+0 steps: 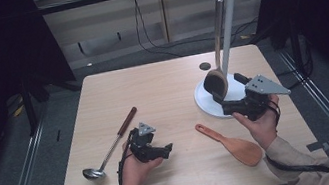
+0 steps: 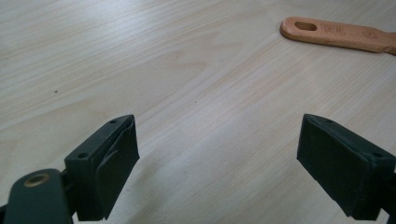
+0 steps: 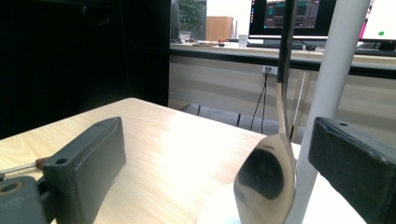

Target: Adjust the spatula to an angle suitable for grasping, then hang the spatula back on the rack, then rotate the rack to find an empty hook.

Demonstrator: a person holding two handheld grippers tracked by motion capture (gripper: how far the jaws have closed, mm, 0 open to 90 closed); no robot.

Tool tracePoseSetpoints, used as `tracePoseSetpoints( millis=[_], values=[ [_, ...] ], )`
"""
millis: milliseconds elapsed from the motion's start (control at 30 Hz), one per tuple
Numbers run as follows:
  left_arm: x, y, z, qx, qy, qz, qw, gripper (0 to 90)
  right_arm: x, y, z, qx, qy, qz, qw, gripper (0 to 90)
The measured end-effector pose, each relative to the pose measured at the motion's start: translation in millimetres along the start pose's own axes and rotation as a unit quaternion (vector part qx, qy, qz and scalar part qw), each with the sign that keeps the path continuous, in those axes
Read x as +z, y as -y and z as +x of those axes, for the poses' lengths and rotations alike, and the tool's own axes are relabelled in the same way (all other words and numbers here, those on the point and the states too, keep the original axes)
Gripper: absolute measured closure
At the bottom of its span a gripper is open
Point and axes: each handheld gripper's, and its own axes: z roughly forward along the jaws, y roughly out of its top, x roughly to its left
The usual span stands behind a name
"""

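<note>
A white utensil stand (image 1: pixel 227 36) with a round base (image 1: pixel 204 102) rises at the table's right. From its hooked top hangs a large shiny spoon (image 1: pixel 216 81), its bowl just above the base. My right gripper (image 1: pixel 232 95) is open with its jaws either side of that bowl, not touching it. In the right gripper view the spoon (image 3: pixel 266 182) hangs between the jaws of the gripper (image 3: pixel 219 163), beside the stand's pole (image 3: pixel 329 93). My left gripper (image 1: pixel 168 148) rests open and empty near the front; its view shows the gripper (image 2: pixel 217 158) over bare wood.
An orange wooden spatula (image 1: pixel 232 143) lies front right; its handle (image 2: pixel 336 35) points toward the left gripper. A metal ladle (image 1: pixel 111 147) with a brown handle lies front left. The wooden table (image 1: pixel 161 88) is bare at its middle and back. Cables run on the floor behind.
</note>
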Motion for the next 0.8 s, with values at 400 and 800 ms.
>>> tracePoseSetpoints(
  millis=[400, 800],
  values=[
    [-13.0, -7.5, 19.2, -0.032, -0.008, -0.028, 0.9991, 20.1, -3.1, 10.0, -2.1, -0.001, -0.016, 0.019, 0.9997, 0.0],
    [-19.0, -14.8, 50.9, -0.05, -0.061, -0.035, 0.9963, 51.2, -4.1, 11.5, -2.1, -0.002, -0.019, 0.026, 0.9995, 0.0]
  ],
)
